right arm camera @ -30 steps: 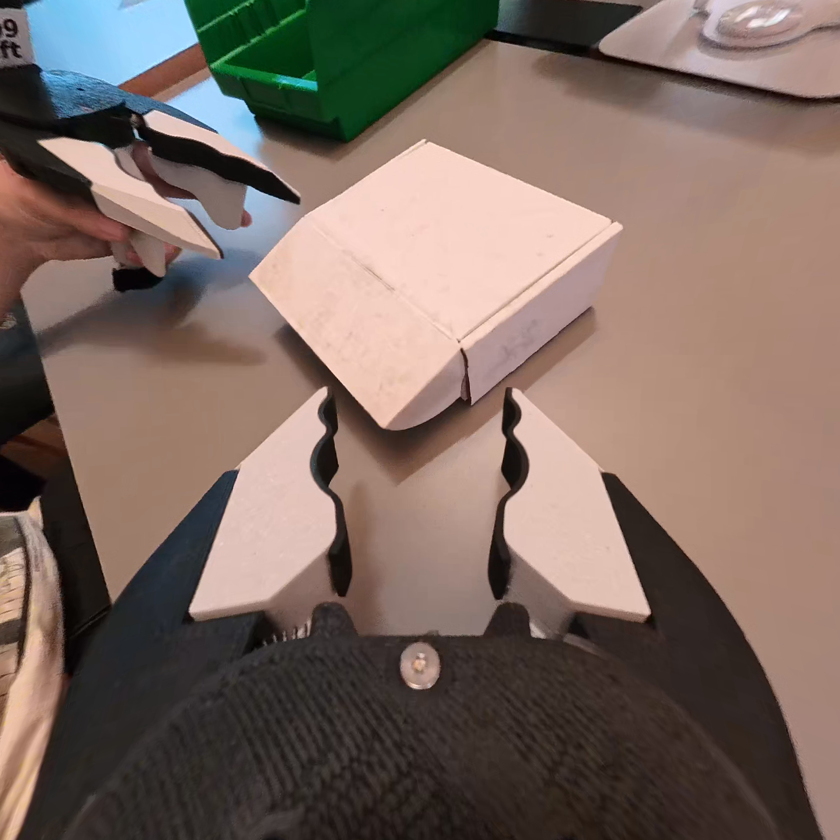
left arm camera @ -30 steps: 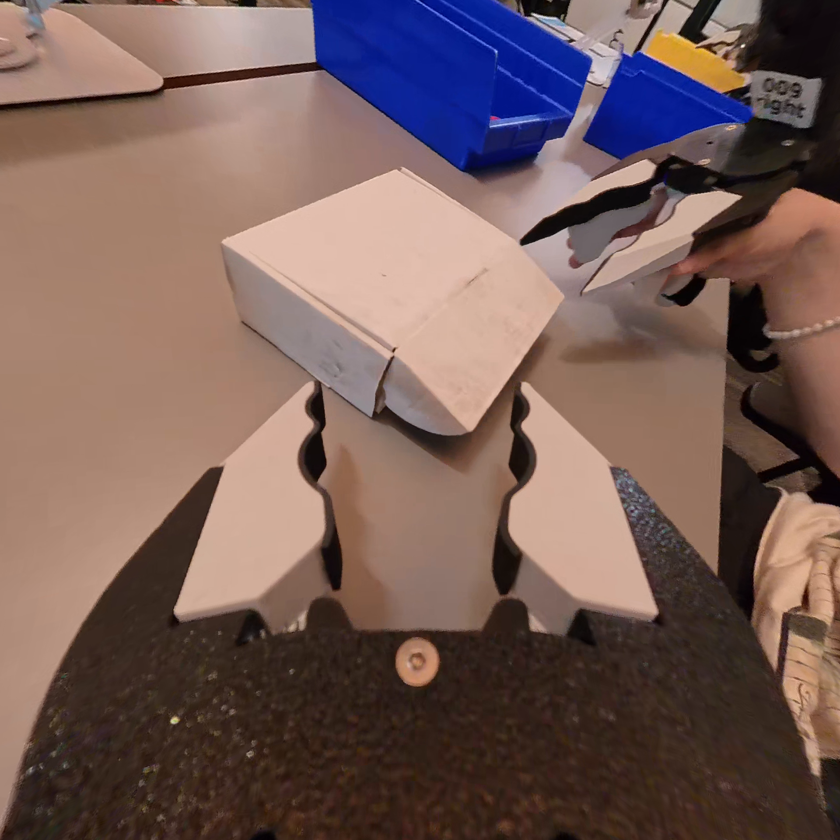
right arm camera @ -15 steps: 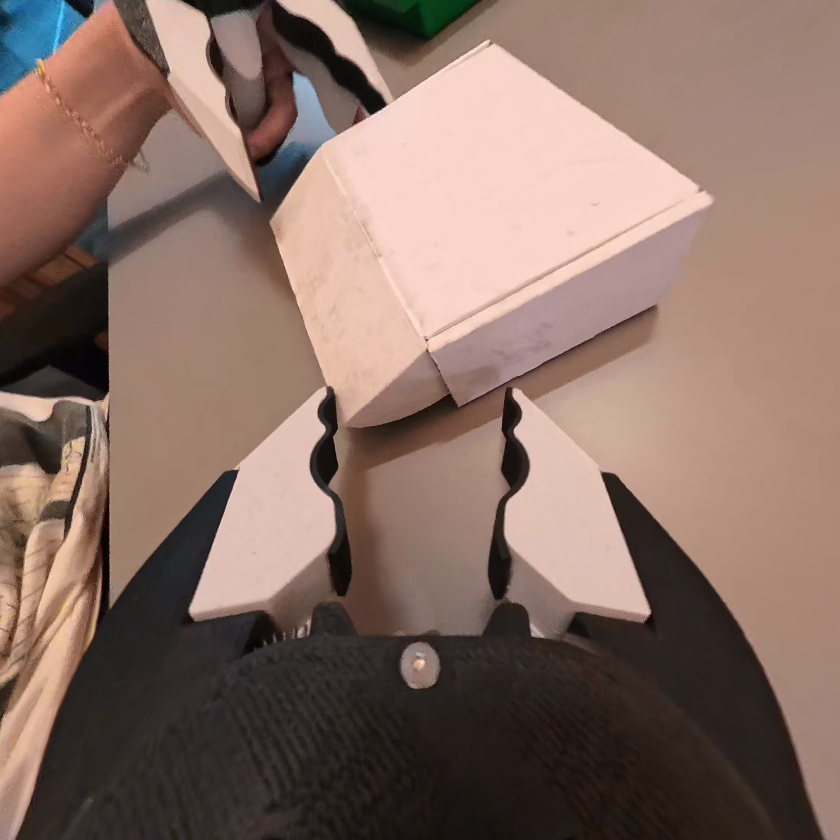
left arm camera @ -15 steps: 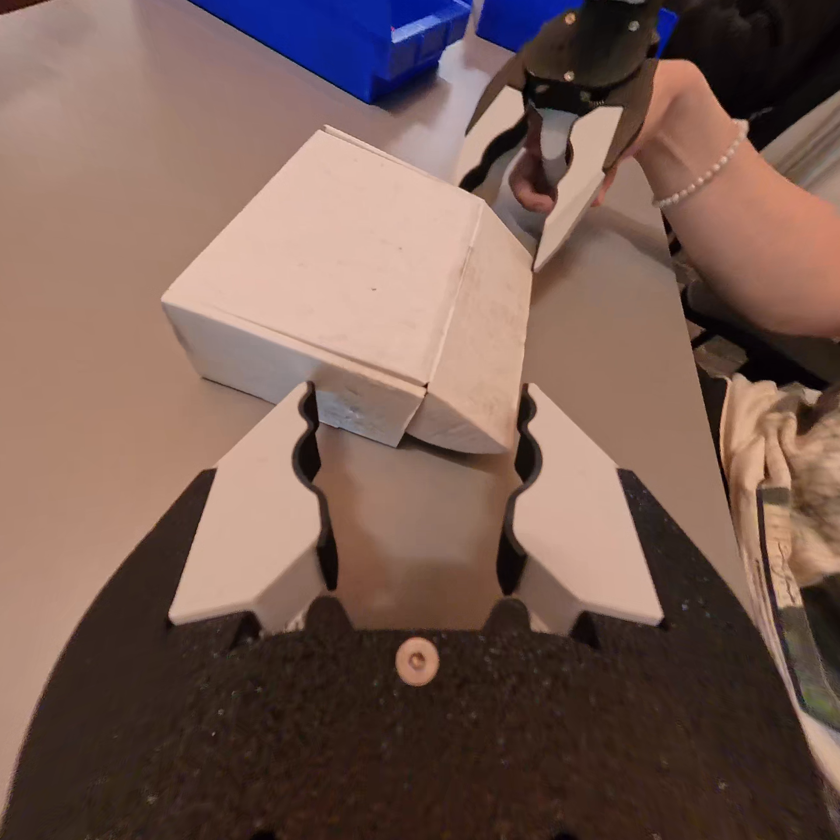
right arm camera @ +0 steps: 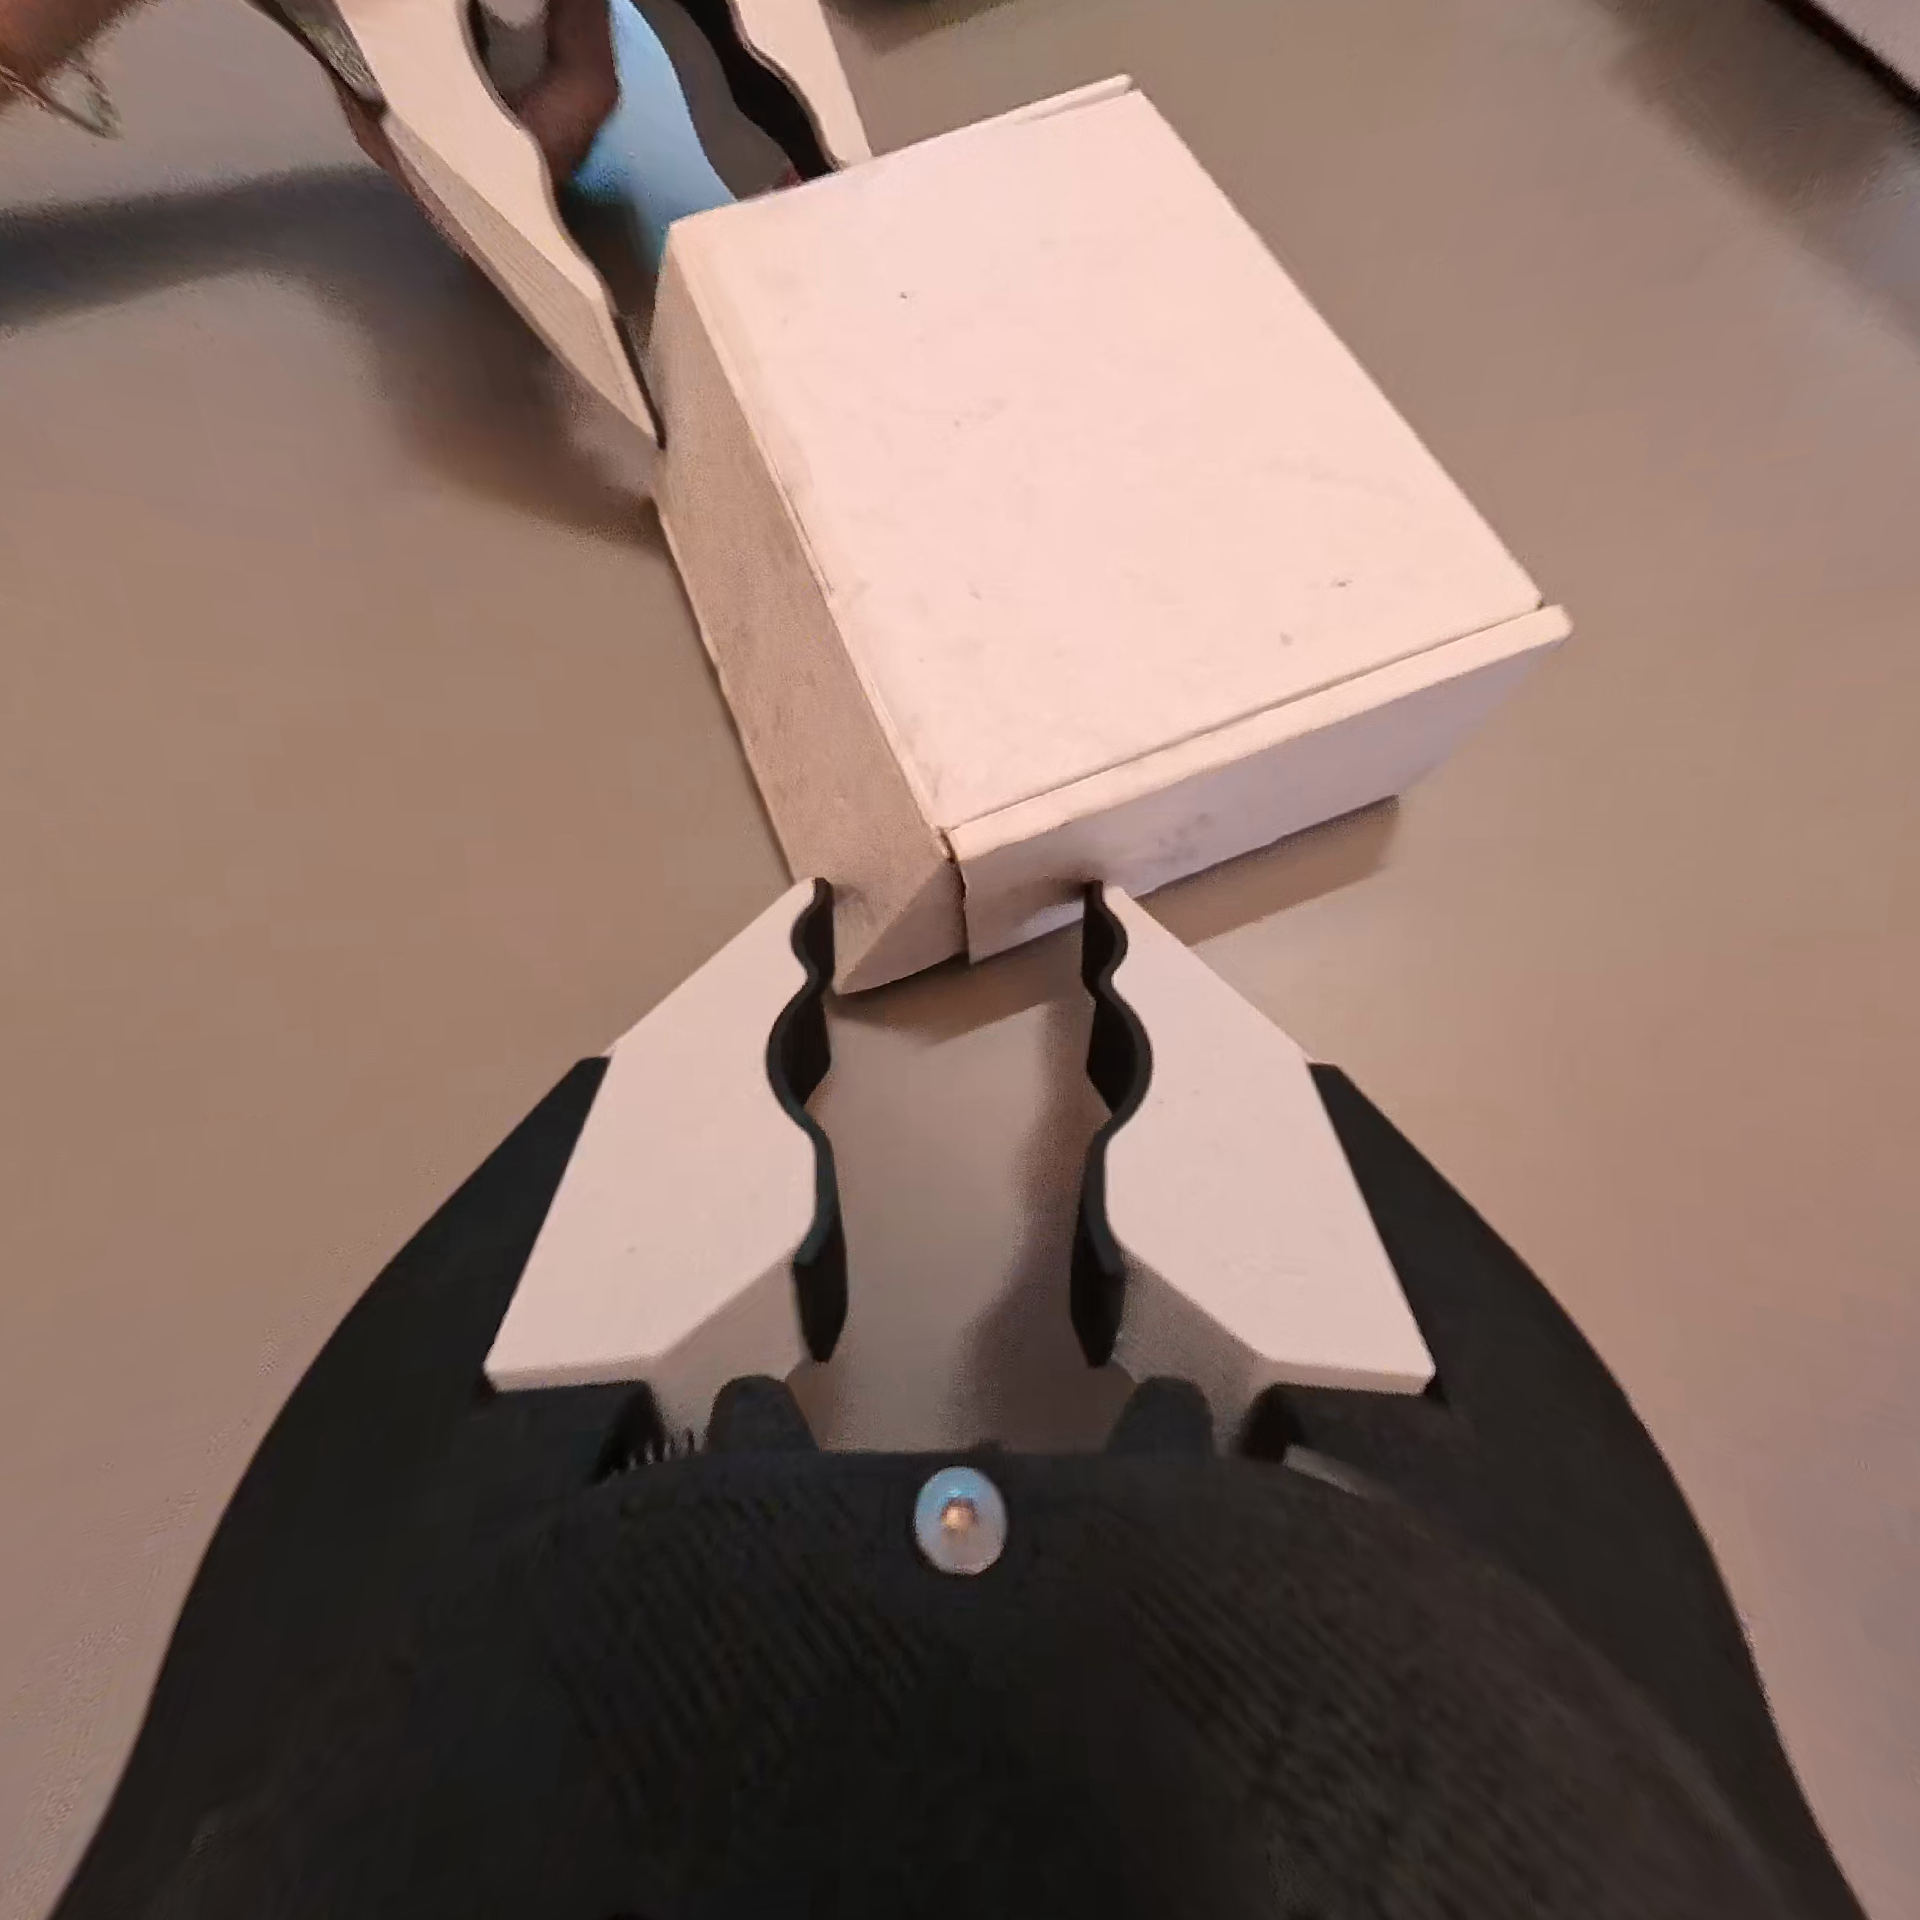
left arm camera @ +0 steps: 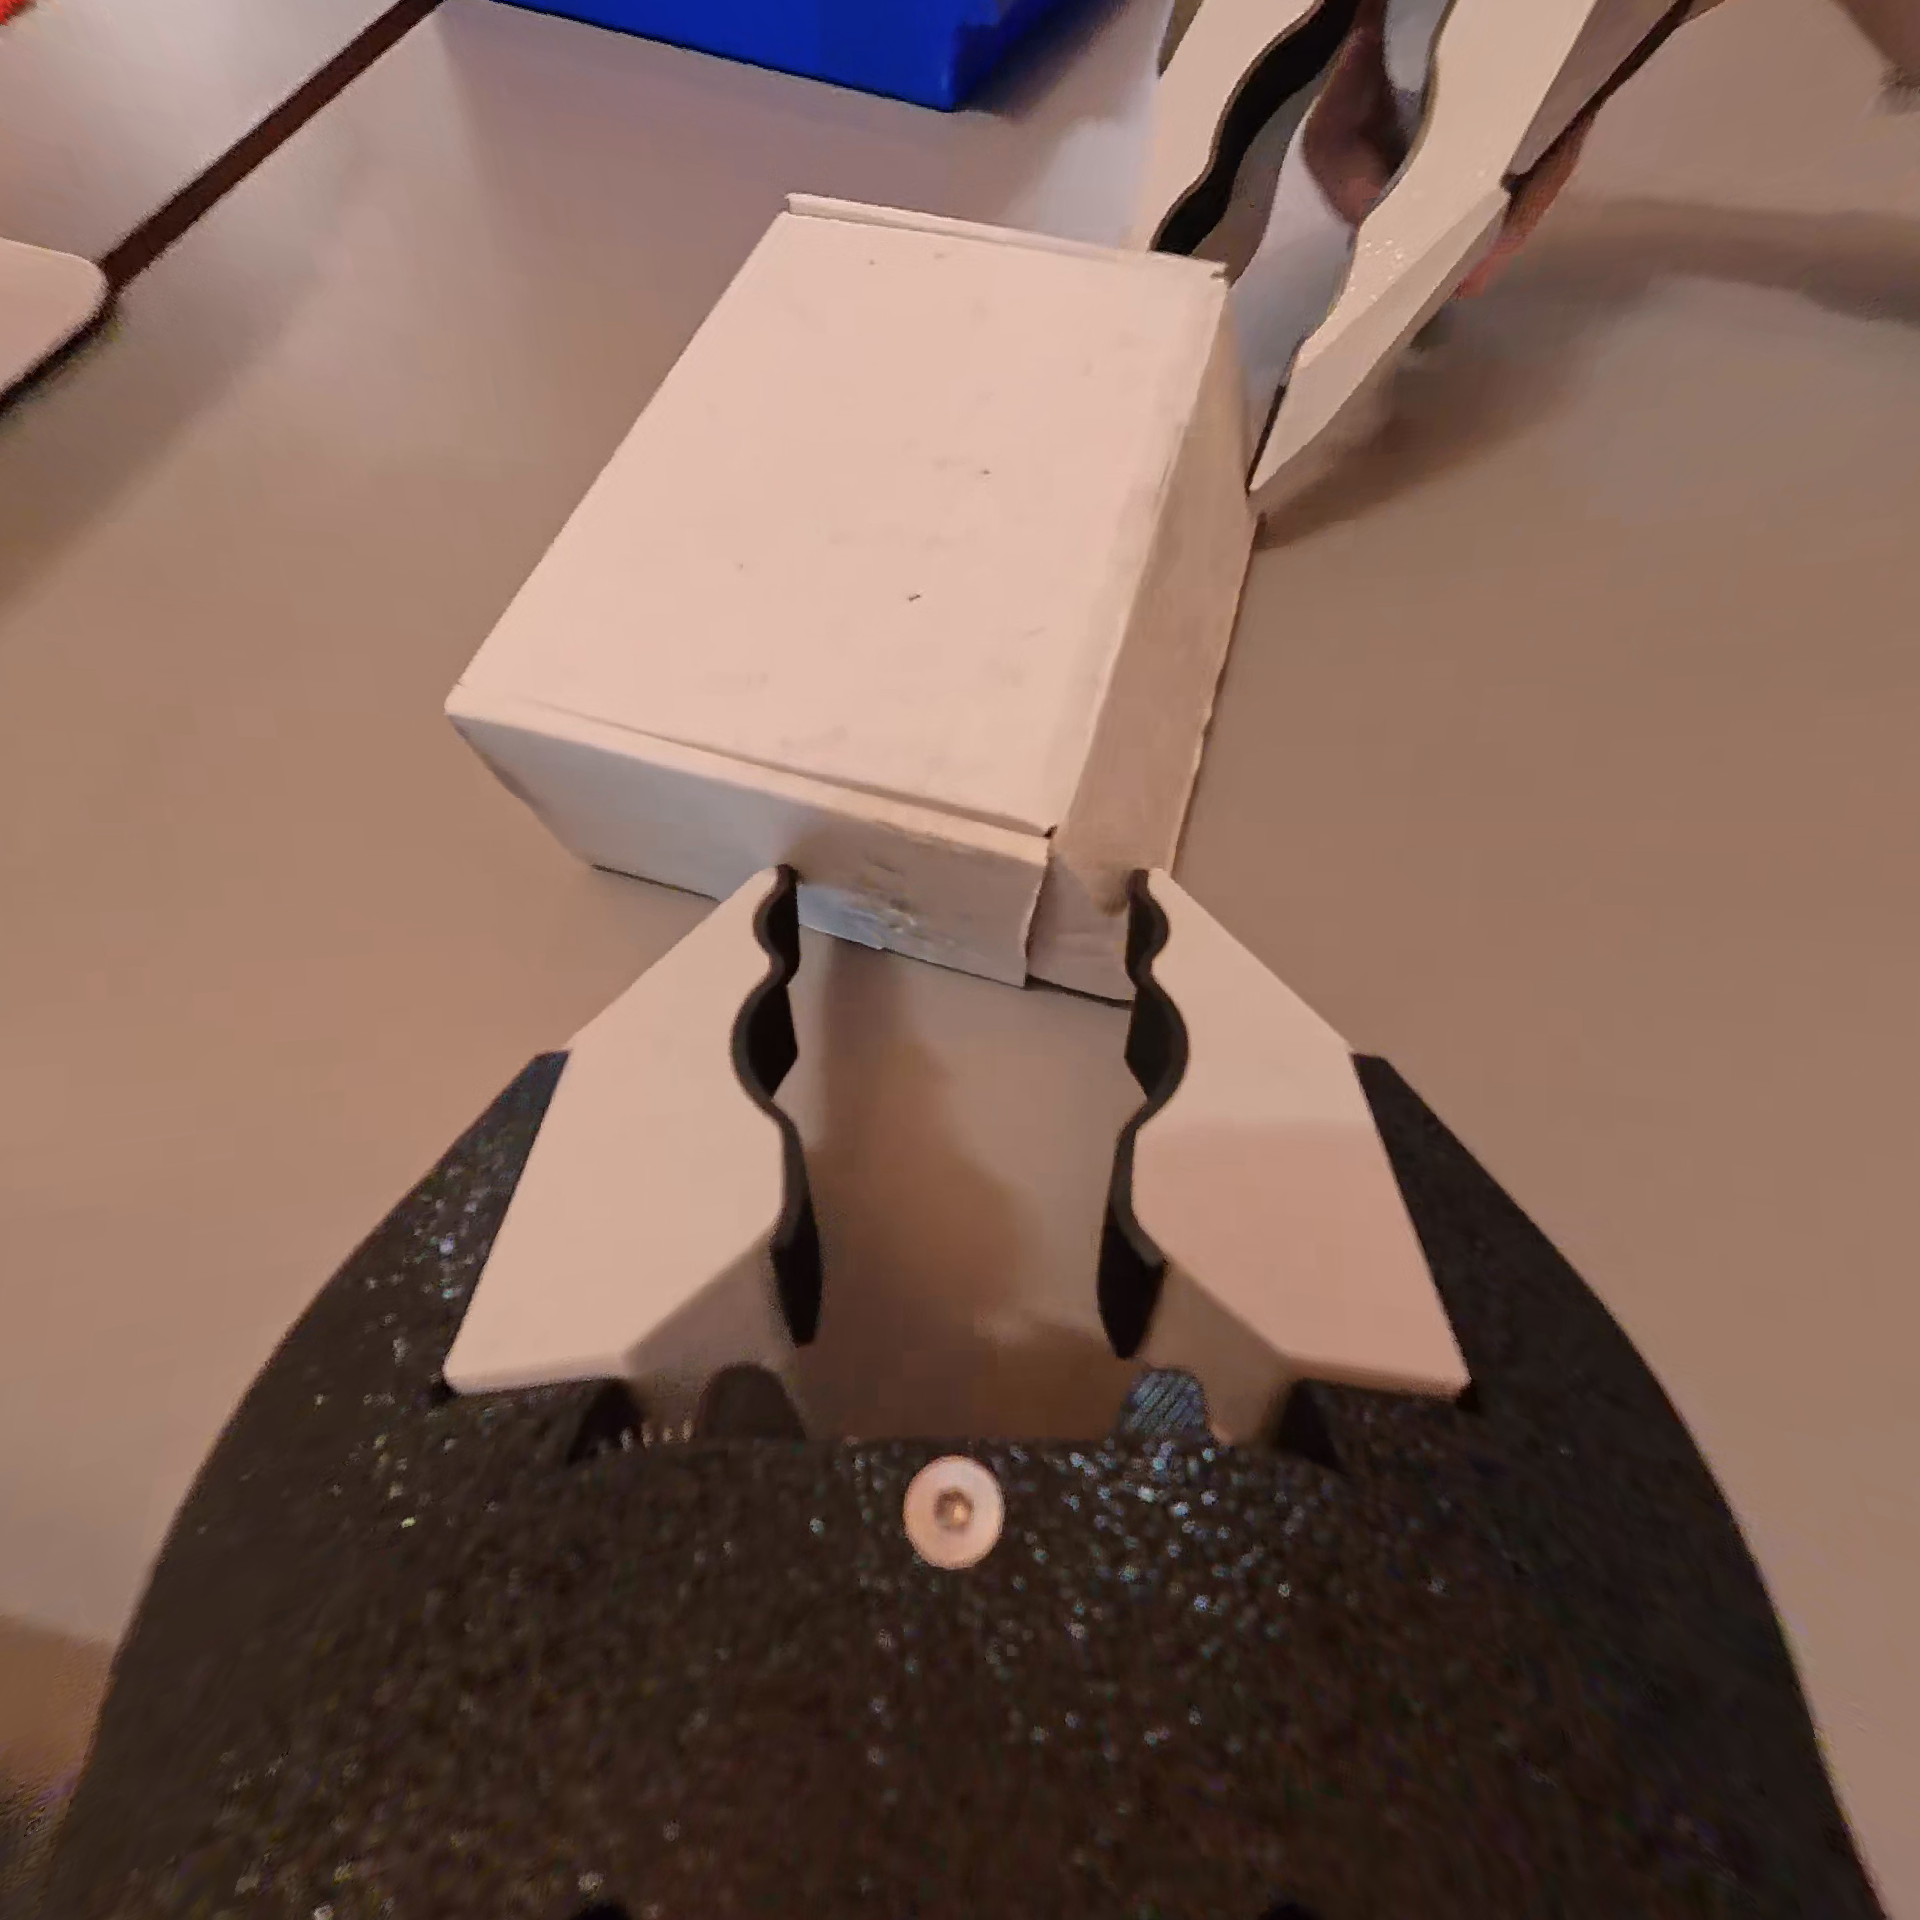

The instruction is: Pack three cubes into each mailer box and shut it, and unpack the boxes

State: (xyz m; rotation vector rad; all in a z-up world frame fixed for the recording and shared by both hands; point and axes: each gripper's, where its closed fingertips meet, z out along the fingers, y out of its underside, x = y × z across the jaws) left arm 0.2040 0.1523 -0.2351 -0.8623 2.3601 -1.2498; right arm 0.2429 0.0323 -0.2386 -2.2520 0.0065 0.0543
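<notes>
Both grippers moved closer to mailer box [left arm camera: 883, 540]: left gripper [left arm camera: 961, 904] and right gripper [right arm camera: 951, 914] at opposite ends, fingers spread, empty. Blue bin [left arm camera: 831, 42] beyond box.

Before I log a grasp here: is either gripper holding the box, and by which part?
Nothing is held. Both the left gripper and right gripper are open, each at an opposite end of the front flap of the box.
</notes>
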